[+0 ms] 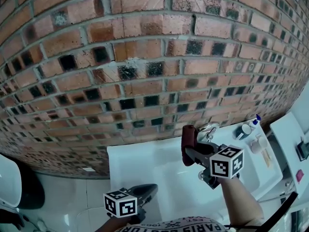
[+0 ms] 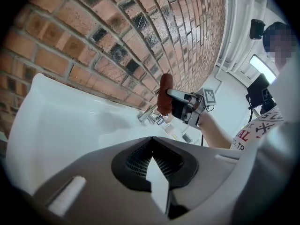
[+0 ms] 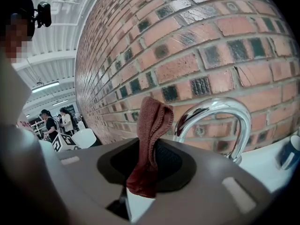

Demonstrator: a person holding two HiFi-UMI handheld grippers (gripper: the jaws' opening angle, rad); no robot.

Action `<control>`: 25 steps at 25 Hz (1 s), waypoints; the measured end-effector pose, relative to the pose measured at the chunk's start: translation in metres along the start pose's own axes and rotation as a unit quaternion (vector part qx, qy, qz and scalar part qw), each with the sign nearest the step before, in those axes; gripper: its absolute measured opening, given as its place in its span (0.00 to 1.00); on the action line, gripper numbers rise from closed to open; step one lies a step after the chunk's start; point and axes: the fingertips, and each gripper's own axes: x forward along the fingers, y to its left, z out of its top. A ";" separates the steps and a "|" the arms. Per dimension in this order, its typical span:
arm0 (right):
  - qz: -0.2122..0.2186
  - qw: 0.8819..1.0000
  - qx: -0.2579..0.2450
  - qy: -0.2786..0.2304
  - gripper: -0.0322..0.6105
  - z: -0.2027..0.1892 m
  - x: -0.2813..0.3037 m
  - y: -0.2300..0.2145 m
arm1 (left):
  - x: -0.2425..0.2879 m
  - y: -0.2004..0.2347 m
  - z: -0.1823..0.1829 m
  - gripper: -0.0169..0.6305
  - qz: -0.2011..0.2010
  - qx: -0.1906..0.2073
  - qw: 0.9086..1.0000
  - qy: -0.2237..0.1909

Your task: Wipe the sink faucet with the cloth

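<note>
Cloth (image 3: pixel 154 121) clamped in right tongs (image 1: pixel 192 152), beside faucet (image 3: pixel 215 104).

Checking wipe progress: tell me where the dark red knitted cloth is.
The cloth is clamped in the right gripper, right of centre in the head view, upright, left of the curved chrome faucet, above the white sink.

Dark-red cloth (image 3: pixel 151 130) upright, curved chrome faucet (image 3: pixel 212 104) beside
</note>
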 end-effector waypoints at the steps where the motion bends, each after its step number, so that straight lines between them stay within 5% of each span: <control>1: -0.002 1.000 0.001 0.002 0.19 -0.001 0.002 -0.003 | 0.000 0.001 0.000 0.03 0.000 -0.001 1.000 0.000; 25: -0.024 0.999 0.026 0.001 0.19 -0.003 0.003 -0.031 | 0.004 0.007 0.000 0.04 0.008 -0.006 1.000 -0.002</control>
